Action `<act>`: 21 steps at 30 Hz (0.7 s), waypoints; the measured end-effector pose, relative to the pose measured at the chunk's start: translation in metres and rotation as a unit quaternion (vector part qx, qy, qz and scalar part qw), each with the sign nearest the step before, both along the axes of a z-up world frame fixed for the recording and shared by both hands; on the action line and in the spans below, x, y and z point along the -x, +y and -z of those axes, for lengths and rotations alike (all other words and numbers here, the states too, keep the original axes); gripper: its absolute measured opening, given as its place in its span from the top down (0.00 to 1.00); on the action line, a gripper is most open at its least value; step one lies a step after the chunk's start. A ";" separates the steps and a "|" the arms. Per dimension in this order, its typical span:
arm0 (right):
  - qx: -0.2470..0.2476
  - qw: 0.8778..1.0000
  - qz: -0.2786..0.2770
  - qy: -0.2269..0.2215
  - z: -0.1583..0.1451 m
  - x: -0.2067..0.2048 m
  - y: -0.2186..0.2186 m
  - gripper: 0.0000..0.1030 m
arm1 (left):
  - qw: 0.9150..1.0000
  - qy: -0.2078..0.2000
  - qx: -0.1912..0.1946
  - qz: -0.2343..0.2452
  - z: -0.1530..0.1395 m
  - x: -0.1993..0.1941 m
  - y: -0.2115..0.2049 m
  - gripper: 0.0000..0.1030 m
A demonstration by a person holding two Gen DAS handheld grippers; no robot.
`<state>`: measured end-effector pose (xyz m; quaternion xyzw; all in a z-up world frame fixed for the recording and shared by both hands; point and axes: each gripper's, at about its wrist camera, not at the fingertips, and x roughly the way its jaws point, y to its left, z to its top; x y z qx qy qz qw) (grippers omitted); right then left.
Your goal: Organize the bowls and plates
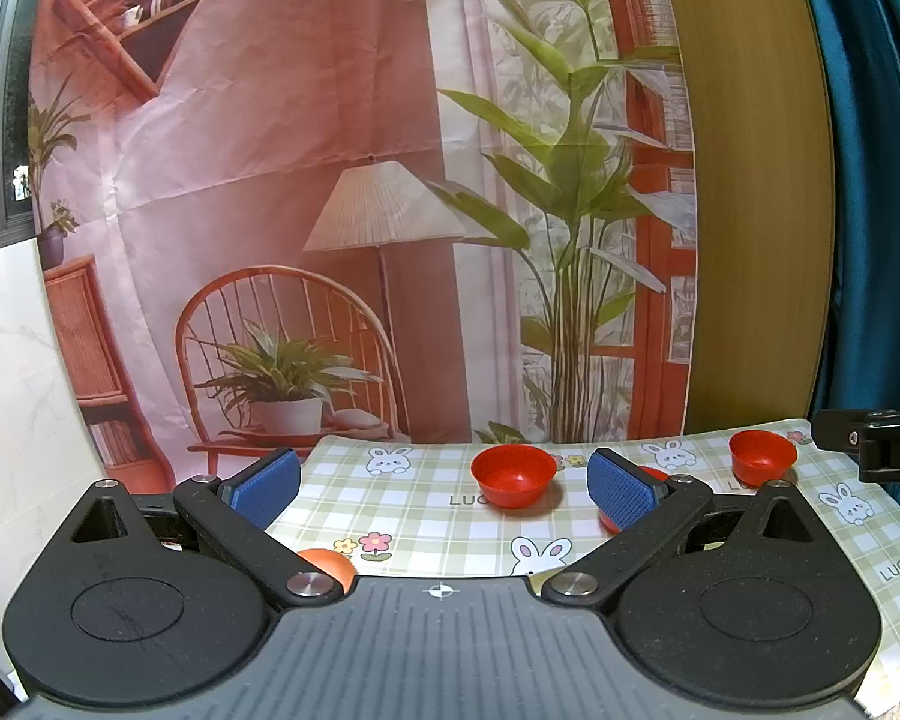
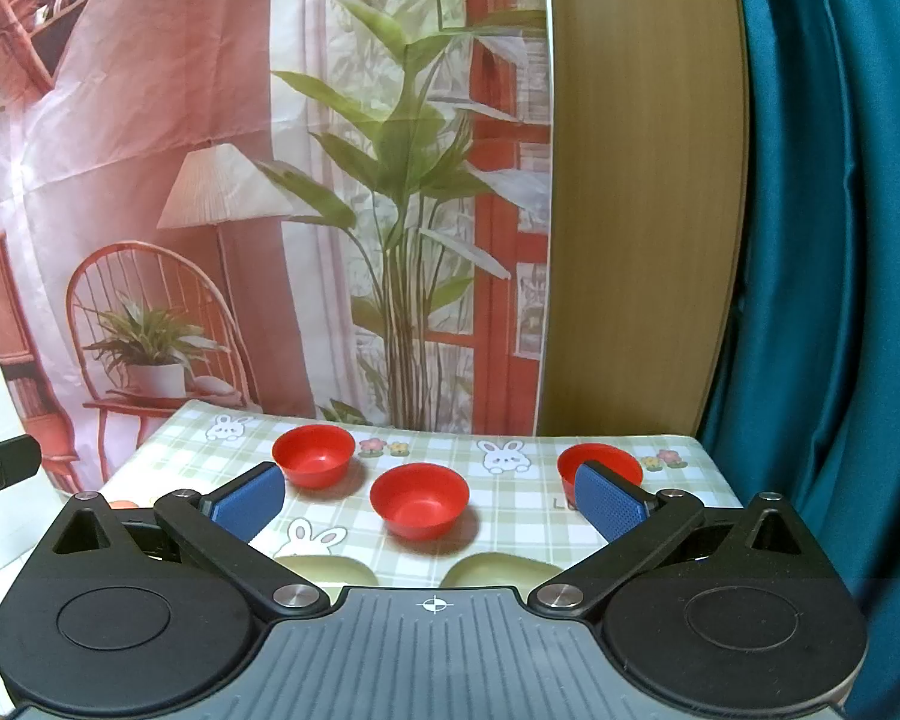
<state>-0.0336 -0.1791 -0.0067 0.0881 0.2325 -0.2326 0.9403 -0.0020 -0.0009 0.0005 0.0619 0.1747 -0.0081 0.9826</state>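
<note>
Left wrist: left gripper (image 1: pixel 444 483) jaws spread wide, nothing between the pads. Three red bowls on the checked cloth (image 1: pixel 426 516): mid bowl (image 1: pixel 513 474) ahead, one half hidden behind the right pad (image 1: pixel 648 477), far bowl (image 1: pixel 762 455) near the right edge. An orange item (image 1: pixel 329 564) sits low left, unclear what.

Right wrist: right gripper (image 2: pixel 431 498) also spread and empty. Near bowl (image 2: pixel 420 501) sits dead ahead, another back left (image 2: pixel 313 455), a third behind the right pad (image 2: pixel 600 462).

They look like thin, light, stiff plastic with slick walls. Pinch across the rim wall; likely to skid.
</note>
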 end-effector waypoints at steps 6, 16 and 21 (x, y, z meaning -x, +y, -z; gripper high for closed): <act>0.001 1.000 0.001 0.000 -0.001 0.000 0.000 0.00 | 1.000 -0.001 0.000 0.001 -0.001 0.001 0.001 0.00; 0.002 1.000 0.001 -0.002 -0.001 0.001 0.000 0.00 | 1.000 -0.002 0.000 0.000 -0.001 0.001 -0.001 0.00; 0.002 1.000 0.001 -0.002 -0.002 0.001 0.000 0.00 | 1.000 -0.002 0.000 0.000 -0.001 0.001 -0.001 0.00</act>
